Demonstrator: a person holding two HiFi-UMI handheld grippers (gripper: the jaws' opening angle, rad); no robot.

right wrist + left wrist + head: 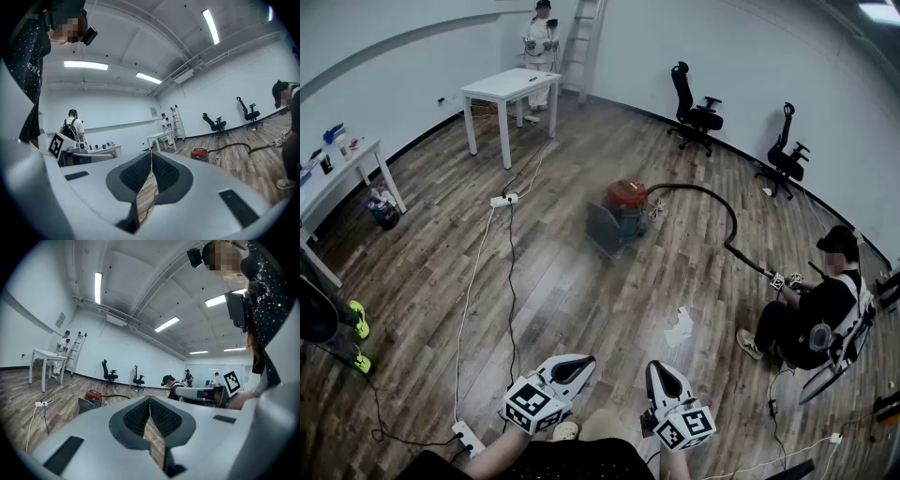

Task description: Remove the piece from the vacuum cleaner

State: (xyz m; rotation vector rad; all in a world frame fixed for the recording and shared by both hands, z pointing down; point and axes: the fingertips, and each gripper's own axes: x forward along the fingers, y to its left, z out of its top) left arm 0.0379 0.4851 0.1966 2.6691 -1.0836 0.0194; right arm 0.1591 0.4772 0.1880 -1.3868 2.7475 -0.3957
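Observation:
A red-topped vacuum cleaner (624, 208) stands on the wooden floor in the middle of the room, well ahead of me. Its black hose (727, 217) curves right to a seated person (811, 314) who holds its far end. The vacuum cleaner (92, 397) shows small at left in the left gripper view, and the same vacuum cleaner (199, 153) right of centre in the right gripper view. My left gripper (577, 365) and right gripper (657, 369) are held low near my body, both shut and empty, far from the vacuum.
A white table (508, 92) stands at the back with a person and a ladder behind it. Two black office chairs (696, 114) are at the back right. A power strip (504, 200) and cables run across the floor. Another table (333, 169) is at left. White scraps (679, 327) lie nearby.

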